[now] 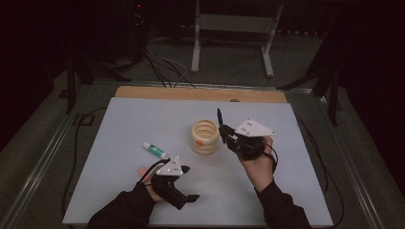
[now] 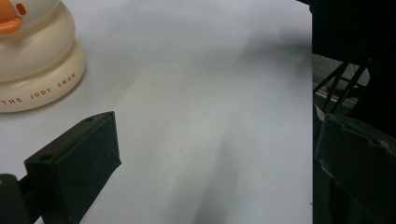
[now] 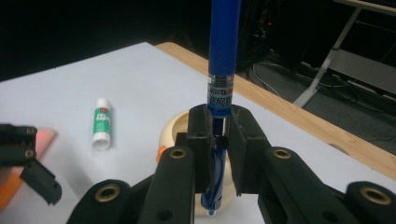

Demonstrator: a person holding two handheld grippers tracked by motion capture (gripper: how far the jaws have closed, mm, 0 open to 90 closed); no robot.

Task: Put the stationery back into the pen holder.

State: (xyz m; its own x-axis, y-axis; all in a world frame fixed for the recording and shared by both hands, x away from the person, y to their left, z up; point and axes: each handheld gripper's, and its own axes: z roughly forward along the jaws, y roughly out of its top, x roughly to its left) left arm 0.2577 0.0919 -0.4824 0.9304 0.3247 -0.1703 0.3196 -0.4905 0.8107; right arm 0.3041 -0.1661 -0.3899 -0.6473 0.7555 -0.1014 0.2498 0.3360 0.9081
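Gripping a blue pen upright between its jaws, the right gripper hangs just beside the cream ringed holder, on that holder's right side as seen from the high view. The pen's long axis runs close to vertical, and in the right gripper view its lower tip points down near the holder's rim, so the move ahead seems to turn on bringing that tip over the holder's open mouth and lowering it straight. On the holder's near-left side, the left gripper rests low over the white table with its jaws wide apart and nothing between them. A glue stick lies flat to the holder's left, clear of both grippers. Of the two, the right gripper is much nearer the holder.
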